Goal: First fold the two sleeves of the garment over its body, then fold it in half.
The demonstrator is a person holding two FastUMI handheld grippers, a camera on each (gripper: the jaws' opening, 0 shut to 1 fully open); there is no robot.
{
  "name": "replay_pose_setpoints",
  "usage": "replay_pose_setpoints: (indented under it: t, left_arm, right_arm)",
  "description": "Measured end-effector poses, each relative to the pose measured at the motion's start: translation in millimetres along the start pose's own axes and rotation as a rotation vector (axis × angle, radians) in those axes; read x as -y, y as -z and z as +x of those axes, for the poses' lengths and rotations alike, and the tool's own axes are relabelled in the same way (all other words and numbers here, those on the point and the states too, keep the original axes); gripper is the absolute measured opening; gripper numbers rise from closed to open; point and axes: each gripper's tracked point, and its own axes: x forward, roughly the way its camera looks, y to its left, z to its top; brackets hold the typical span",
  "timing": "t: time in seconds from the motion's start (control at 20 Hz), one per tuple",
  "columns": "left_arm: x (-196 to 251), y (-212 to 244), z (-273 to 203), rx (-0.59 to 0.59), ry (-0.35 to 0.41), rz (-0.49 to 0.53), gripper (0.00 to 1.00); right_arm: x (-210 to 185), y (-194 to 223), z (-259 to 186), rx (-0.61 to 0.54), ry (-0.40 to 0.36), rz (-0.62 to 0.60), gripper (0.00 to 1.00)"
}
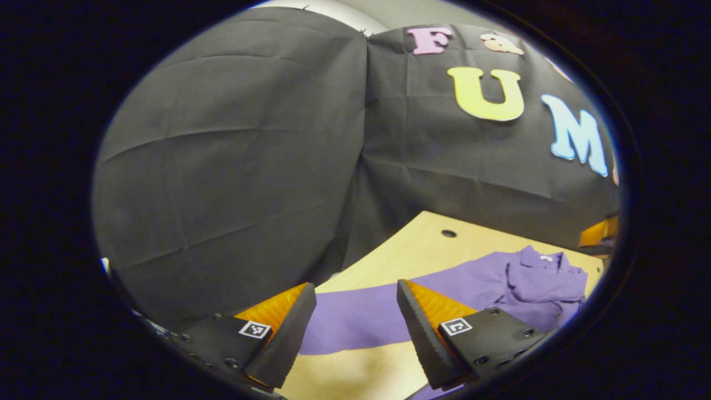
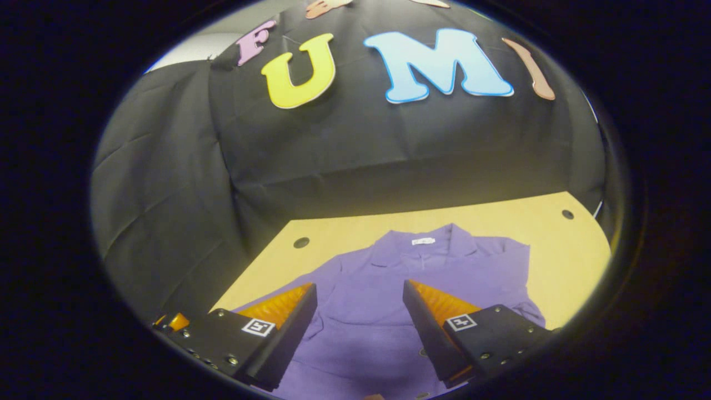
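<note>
- Two views examined, left gripper view first: the left gripper (image 1: 355, 311) stands above the table (image 1: 422, 239) with its jaws spread wide and nothing between them.
- A purple garment (image 1: 500, 283) lies on the table; one sleeve (image 1: 361, 319) stretches out flat, passing under the gap between the fingers. The collar end sits bunched toward the far right.
- Right gripper view: the right gripper (image 2: 360, 316) hovers over the garment (image 2: 389, 278), jaws apart, grasping nothing.
- The garment lies face up with its collar (image 2: 423, 244) toward the booth wall, body centred on the table (image 2: 561, 250). Its sleeve on the picture's right appears folded in; I cannot tell for certain.
</note>
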Motion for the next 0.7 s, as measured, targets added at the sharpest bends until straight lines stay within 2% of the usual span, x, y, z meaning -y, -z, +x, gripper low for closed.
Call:
replay_pose_setpoints:
  t: [0.2,0.4,0.55,0.65,0.7]
  left_arm:
    - [-26,39,28,-0.117,-0.097,-0.023,0.95]
    - [-37,72,46,-0.216,-0.125,-0.085,0.96]
    - [-47,89,53,-0.266,-0.168,-0.077,0.97]
    - [-48,104,55,-0.319,-0.179,-0.110,0.97]
    - [-51,103,57,-0.303,-0.178,-0.087,0.97]
  right_arm:
    - [-10,-3,-22,0.014,-0.009,-0.010,0.96]
    - [-11,5,-34,0.005,-0.002,-0.044,0.96]
    - [-13,11,-39,-0.012,-0.008,-0.033,0.96]
    - [-15,12,-42,-0.017,-0.010,-0.024,0.96]
    - [-15,12,-43,-0.018,-0.013,-0.022,0.96]
